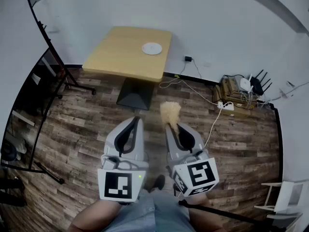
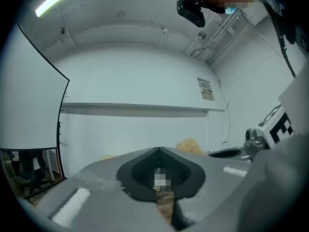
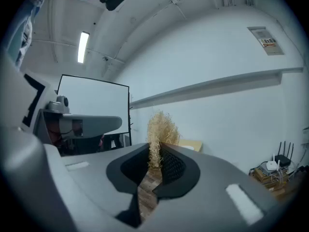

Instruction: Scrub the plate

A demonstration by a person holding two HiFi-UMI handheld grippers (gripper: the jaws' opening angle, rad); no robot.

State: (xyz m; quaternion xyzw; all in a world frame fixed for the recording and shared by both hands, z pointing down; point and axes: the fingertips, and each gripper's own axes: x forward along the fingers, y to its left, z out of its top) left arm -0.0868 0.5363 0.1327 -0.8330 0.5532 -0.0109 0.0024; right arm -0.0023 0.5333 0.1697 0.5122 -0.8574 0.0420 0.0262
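The white plate (image 1: 151,48) lies on the light wooden tabletop (image 1: 116,54), on its right part and closer to the far edge, and nothing else is seen on this tabletop. Both grippers are held level above the wooden floor (image 1: 79,129), in front of the table and well apart from the plate. The left hand-held gripper (image 2: 158,152) has its jaws closed together and there is nothing between them. The right hand-held gripper (image 3: 153,154) is just beside it, and its jaws are closed on a pale yellow scrubber (image 3: 161,128) made of thin curly fibres. The bushy end of the scrubber stands out beyond the jaw tips and points toward the table. The tabletop is carried by a dark pedestal base (image 1: 135,94) that stands on the floor. By the white wall (image 1: 217,28) at the right there are a router (image 1: 257,84) and some cables on the floor
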